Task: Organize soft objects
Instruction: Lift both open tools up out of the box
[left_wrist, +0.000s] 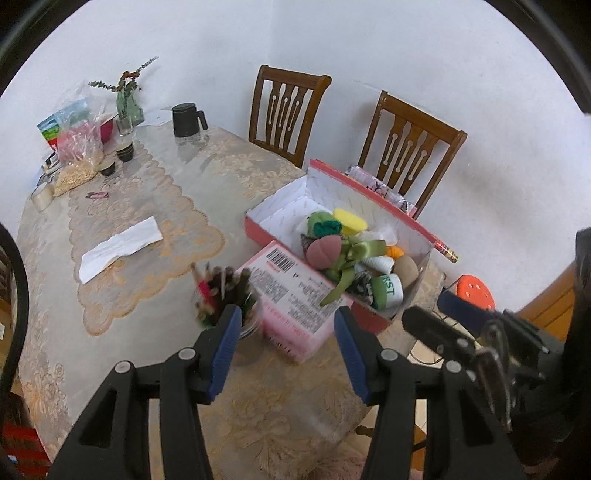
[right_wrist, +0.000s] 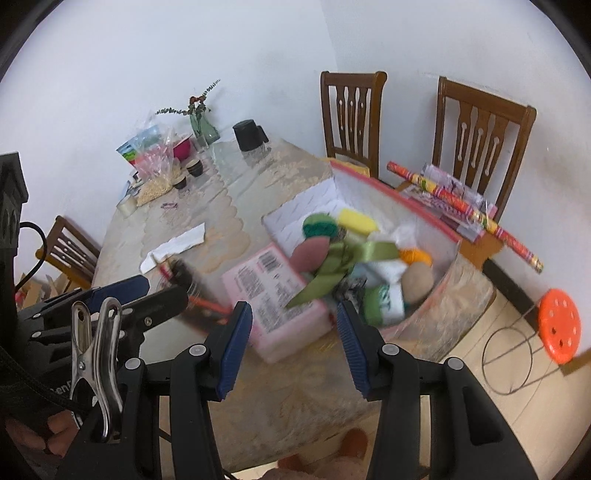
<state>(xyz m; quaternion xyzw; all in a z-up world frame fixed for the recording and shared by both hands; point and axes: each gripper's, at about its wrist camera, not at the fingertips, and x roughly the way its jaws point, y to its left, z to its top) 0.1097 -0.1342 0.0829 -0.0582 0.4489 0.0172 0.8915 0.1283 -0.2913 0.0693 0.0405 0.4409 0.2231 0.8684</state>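
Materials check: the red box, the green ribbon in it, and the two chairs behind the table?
Red box: looks like cardboard, matte red outside, white printed lining, thin creased walls. Green ribbon: likely satin fabric, with a soft sheen and limp folds. Chairs: wood, dark brown with a glossy varnish, slatted carved backs.

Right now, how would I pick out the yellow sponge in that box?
Find the red cardboard box at the table's edge, near the chairs. Among the soft things inside, the sponge lies toward the back, behind the green knitted piece: the only bright yellow, flat block.
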